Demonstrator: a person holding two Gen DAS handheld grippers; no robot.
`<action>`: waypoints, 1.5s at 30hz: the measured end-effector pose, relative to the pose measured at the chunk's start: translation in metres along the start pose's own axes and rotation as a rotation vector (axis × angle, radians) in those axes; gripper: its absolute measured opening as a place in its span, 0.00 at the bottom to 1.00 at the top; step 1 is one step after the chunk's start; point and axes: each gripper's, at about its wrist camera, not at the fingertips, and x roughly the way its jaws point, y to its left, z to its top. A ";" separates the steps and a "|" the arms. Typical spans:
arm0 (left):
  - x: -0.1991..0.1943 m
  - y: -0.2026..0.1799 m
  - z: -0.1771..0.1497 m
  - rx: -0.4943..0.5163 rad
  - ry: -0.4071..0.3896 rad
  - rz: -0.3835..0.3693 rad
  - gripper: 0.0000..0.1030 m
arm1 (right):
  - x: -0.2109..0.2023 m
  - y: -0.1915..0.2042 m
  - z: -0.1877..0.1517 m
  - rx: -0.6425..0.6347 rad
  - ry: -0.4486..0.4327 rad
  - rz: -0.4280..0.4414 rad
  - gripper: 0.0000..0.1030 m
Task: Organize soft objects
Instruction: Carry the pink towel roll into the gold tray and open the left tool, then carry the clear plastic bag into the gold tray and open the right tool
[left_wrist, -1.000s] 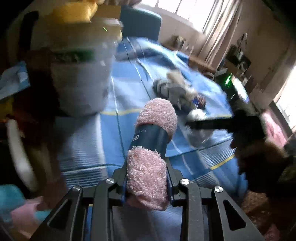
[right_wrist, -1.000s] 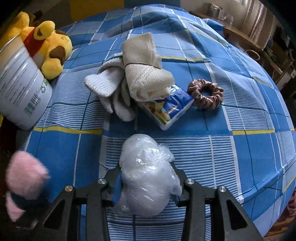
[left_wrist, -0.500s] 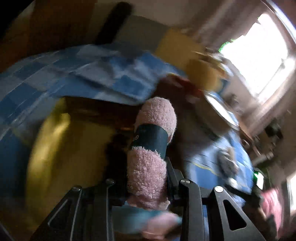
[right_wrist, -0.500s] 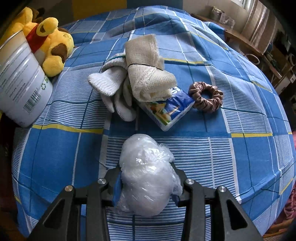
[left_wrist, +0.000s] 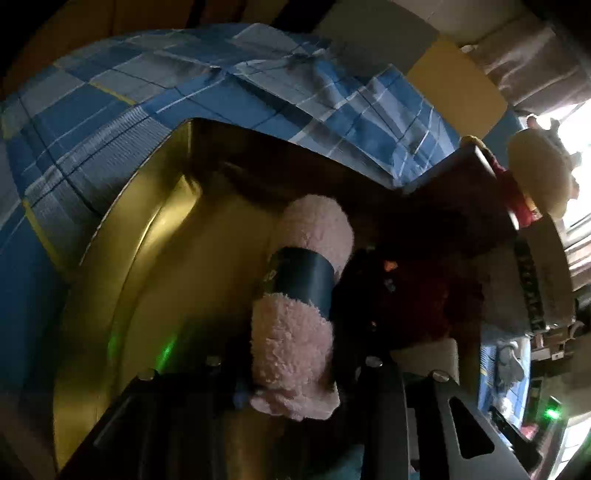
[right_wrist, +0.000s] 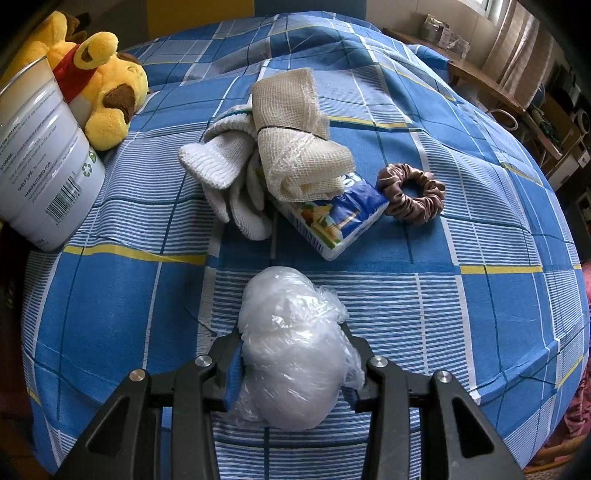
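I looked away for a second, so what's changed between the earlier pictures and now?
The left tongs swung away from the bed top toward a yellow bin, still clamping the pink roll. The right tongs drew back slightly, still gripping the plastic bag. The scrunchie, tissue pack and gloves haven't moved.

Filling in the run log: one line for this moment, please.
left hand-held gripper: holds pink fuzzy roll, over yellow bin | right hand-held gripper: holds plastic-wrapped wad, above bedspread

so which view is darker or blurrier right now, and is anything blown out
Left wrist view: dim and soft around the pink fuzzy roll, with the window at far right blown out. Right wrist view: bright, sharp, fisheye-curved; the clear plastic bag and scrunchie read crisply.
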 end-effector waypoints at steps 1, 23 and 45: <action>0.000 -0.002 -0.001 0.008 -0.006 0.004 0.45 | 0.000 0.000 0.000 0.000 0.000 0.000 0.41; -0.072 -0.013 -0.037 0.250 -0.183 0.040 0.73 | -0.066 -0.048 0.013 0.094 -0.072 -0.014 0.37; -0.097 -0.008 -0.051 0.332 -0.213 -0.035 0.73 | -0.170 0.098 0.296 0.082 -0.464 -0.069 0.37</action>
